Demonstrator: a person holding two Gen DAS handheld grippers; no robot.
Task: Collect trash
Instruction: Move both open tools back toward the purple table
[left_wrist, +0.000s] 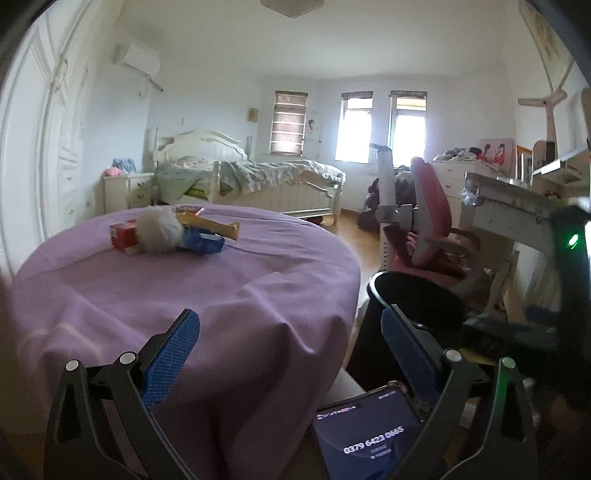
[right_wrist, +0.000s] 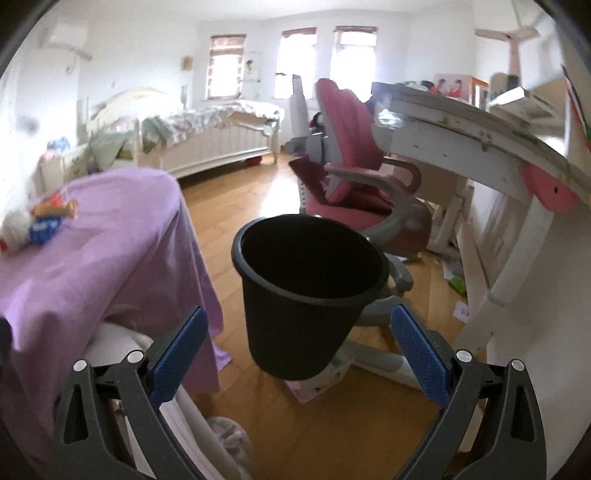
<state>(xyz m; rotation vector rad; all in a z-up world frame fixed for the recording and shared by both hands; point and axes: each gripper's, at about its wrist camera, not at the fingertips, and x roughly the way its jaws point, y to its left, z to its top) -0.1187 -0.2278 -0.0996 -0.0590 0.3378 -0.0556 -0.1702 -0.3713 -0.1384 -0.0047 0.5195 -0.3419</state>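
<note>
Both the left gripper (left_wrist: 290, 349) and right gripper (right_wrist: 299, 345) are spread wide, empty; black bin (right_wrist: 308, 291) at frame centre, trash pile (left_wrist: 173, 232) upper left on purple tablecloth (left_wrist: 207, 295)

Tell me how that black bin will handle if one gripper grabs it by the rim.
The bin looks like thin plastic and empty, so probably light. Tall and tapering toward its base, it may tip if pushed high. Its rolled rim should offer some grip.

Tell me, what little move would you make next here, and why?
Probably reach the left gripper forward over the purple-covered table toward the trash pile at its far side. Both grippers are open and hold nothing, the wrappers and crumpled white ball all lie on the cloth, and the black bin stands beside the table, seemingly empty, under the open right gripper.
</note>
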